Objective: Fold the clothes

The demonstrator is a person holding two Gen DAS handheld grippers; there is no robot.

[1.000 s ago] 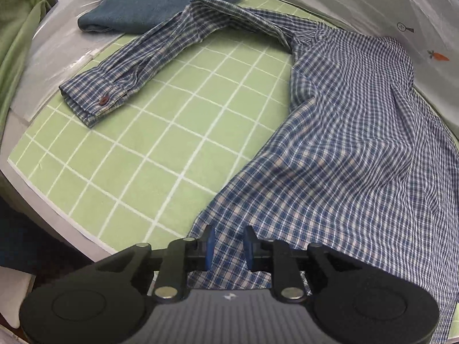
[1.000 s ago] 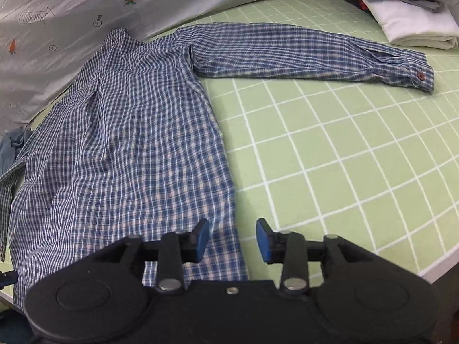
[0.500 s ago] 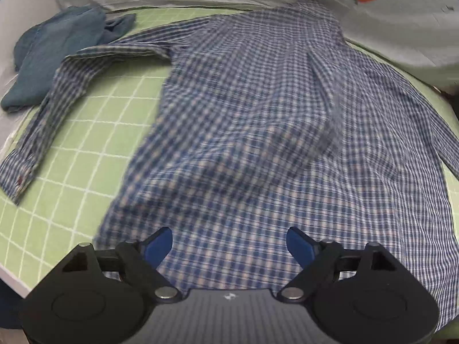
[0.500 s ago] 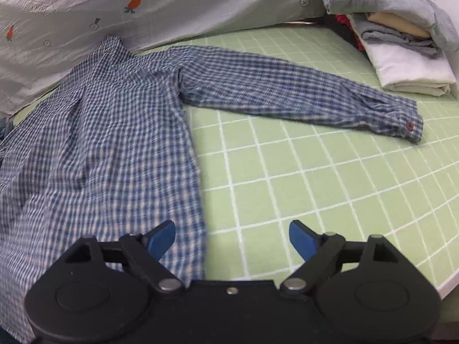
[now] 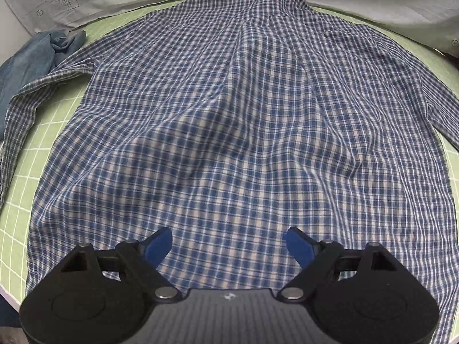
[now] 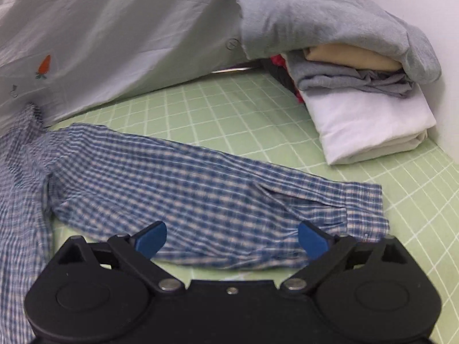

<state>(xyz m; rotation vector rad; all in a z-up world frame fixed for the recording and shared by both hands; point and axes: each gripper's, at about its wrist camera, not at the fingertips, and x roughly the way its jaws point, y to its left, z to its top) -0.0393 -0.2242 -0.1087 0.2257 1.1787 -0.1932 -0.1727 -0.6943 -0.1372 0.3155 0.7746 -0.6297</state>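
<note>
Your left hand-held gripper hangs with its blue-padded fingers spread wide over the lower back of the plaid shirt, gripping nothing. That shirt, a thin woven cotton in blue, white and tan checks, lies spread across the green gridded mat, collar away from you, with soft ridges running down the middle of the cloth. Its left sleeve bends along the mat's edge, touching a crumpled blue denim garment. Your right hand-held gripper is likewise spread and holds nothing; it sits just above the shirt's right sleeve, which stretches flat across the mat to a squared, banded cuff. Beyond the cuff, near the mat's far corner, stands a stack of folded clothes: a thick white piece at the bottom, grey knit and tan layers above, a soft grey one draped over the top. A pale grey sheet with small carrot prints slopes behind.
</note>
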